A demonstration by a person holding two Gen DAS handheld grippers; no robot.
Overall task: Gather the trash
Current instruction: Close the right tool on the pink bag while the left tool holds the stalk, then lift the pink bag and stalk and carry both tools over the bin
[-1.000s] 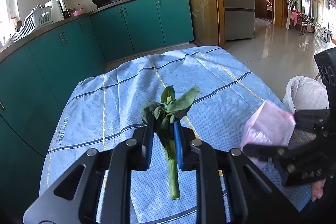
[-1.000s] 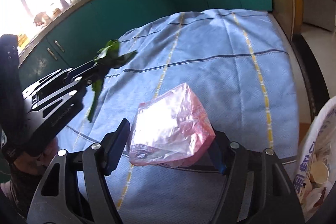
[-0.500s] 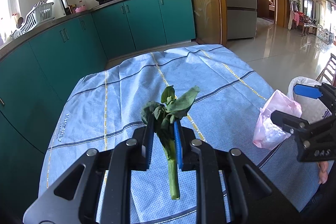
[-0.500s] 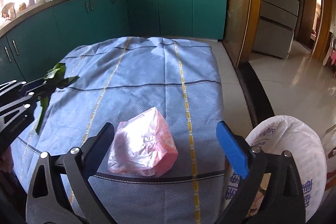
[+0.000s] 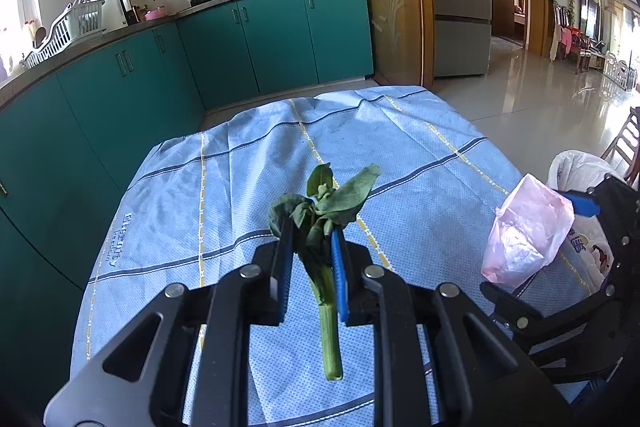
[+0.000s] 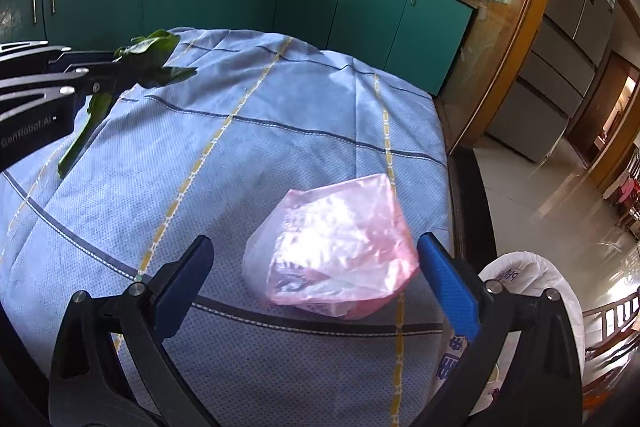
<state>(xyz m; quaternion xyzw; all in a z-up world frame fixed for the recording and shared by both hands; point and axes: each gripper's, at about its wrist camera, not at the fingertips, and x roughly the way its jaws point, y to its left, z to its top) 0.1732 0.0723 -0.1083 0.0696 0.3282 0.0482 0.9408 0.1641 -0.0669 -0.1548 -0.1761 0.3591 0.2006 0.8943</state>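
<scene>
Your left gripper point(image 5: 310, 259) is clamped on the wilted leafy green stalk point(image 5: 320, 227) at frame centre, right gripper point(image 6: 316, 279) spread wide around the pink plastic bag point(image 6: 332, 267) lower centre: close squarely on the bag, then carry both to the white trash bag point(image 6: 532, 291) lower right.

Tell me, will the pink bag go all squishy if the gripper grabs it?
Probably. The pink bag looks like thin, crinkled plastic, so it should crumple between the open right gripper fingers. It seems light, so a push may slide it across the tablecloth. Its shiny film might slip, so a firm pinch seems wise.
</scene>
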